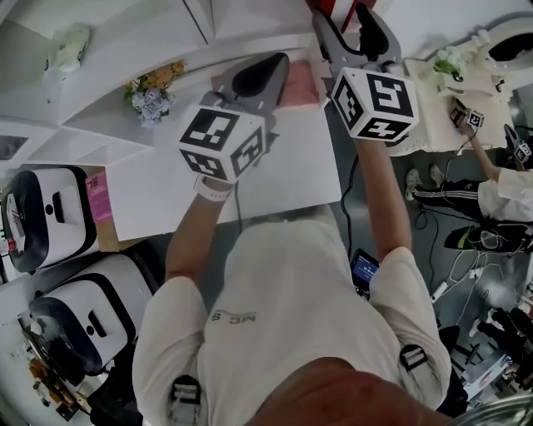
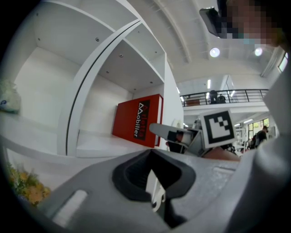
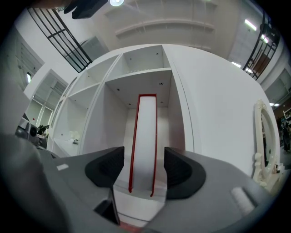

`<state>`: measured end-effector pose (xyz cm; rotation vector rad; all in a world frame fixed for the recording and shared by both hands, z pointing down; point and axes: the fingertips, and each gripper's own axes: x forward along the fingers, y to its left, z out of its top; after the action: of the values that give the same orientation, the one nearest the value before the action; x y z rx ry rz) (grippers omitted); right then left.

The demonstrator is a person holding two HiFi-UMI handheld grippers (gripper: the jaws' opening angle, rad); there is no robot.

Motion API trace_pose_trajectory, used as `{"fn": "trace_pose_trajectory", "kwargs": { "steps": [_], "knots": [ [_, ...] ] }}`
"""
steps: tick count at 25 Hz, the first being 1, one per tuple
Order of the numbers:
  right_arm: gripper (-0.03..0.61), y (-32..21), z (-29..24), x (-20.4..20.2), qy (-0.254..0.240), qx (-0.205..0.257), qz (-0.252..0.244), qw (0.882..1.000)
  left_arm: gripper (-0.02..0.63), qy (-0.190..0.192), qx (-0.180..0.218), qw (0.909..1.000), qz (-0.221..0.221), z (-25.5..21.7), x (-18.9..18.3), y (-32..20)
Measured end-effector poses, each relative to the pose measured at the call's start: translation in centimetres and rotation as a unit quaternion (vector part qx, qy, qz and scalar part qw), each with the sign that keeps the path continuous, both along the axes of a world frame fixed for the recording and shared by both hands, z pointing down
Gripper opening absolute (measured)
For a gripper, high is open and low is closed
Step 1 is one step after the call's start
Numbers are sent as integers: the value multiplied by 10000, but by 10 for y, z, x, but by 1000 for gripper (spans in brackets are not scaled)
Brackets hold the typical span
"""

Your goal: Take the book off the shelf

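Note:
A red book (image 3: pixel 143 145) stands upright in a white shelf compartment (image 3: pixel 113 118), its white page edge facing me. My right gripper (image 3: pixel 143 166) is open, one jaw on each side of the book, with a small gap between each pad and the covers. From the left gripper view the same red book (image 2: pixel 137 119) leans at the back of the compartment, and the right gripper (image 2: pixel 177 135) reaches toward its edge. My left gripper (image 2: pixel 154 175) is shut on nothing, level, a little left of the book. In the head view the left gripper (image 1: pixel 262 71) and right gripper (image 1: pixel 354 25) point at the shelf.
A bunch of flowers (image 1: pixel 150 96) sits on a lower shelf to the left, with a pale soft toy (image 1: pixel 71 46) farther left. A white board (image 1: pixel 275 166) lies under my arms. White machines (image 1: pixel 42 216) stand at the left. Another person (image 1: pixel 500 183) sits at the right among cables.

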<state>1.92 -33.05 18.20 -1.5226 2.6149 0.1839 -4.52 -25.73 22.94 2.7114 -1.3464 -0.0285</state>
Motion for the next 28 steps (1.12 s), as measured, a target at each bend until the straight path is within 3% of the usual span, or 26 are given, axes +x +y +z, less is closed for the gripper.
{"fn": "trace_pose_trajectory", "kwargs": {
  "steps": [4,8,9,11,15,28],
  "knots": [
    [264,-14,7,-6,233,-259,18,9994,2,-6,27,10000,30,2,2,2],
    [261,-21,5,-9,316,-210,94,9992,2,-52,46,10000,12,1,-3,5],
    [254,-23,4,-10,307,-223,102,9992,2,-61,45,10000,12,0,-4,7],
    [179,-24,4,-10,246,-314,95,9992,2,-76,41,10000,13,0,-5,10],
    [173,-25,6,-6,153,-640,30,9978,2,-70,14,10000,5,2,-8,13],
    [170,11,6,5,26,-492,53,9988,2,10,-26,10000,11,10,-14,31]
  ]
}}
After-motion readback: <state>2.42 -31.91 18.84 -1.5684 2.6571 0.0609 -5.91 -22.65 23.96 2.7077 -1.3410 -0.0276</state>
